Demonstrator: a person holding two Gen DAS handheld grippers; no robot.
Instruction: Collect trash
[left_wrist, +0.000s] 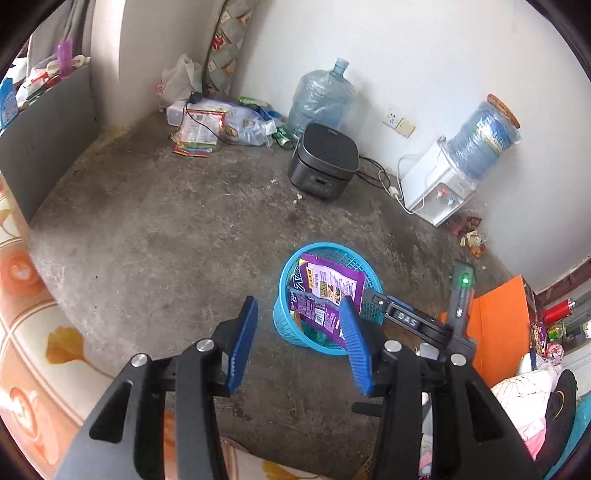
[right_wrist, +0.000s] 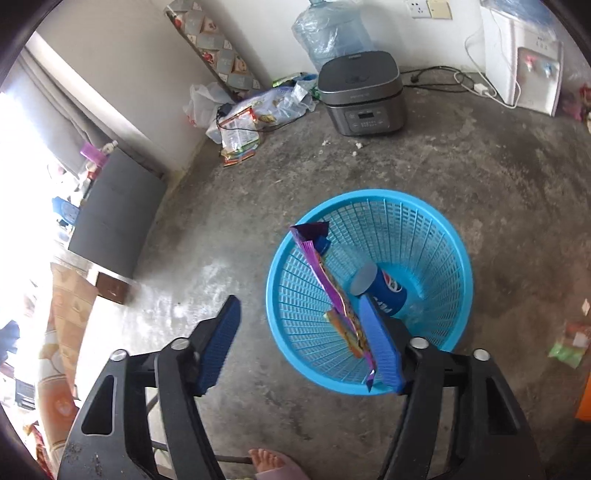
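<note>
Left gripper (left_wrist: 299, 343) jaws spread, empty, above the concrete floor (left_wrist: 166, 236). Right gripper (right_wrist: 303, 343) jaws spread; purple wrapper (right_wrist: 332, 291) leans on blue basket (right_wrist: 454, 266) near rim. Only the right wrist view shows the Pepsi can (right_wrist: 380, 291) inside; only the left view shows the wrapper's printed face.

A home room: rice cooker (right_wrist: 361, 99) and water dispenser (left_wrist: 439, 184) on bare concrete floor (left_wrist: 166, 240).

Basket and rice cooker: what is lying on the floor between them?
Only bare concrete floor, plus small white crumbs near the rice cooker. The right wrist view shows it; the basket stands apart.
</note>
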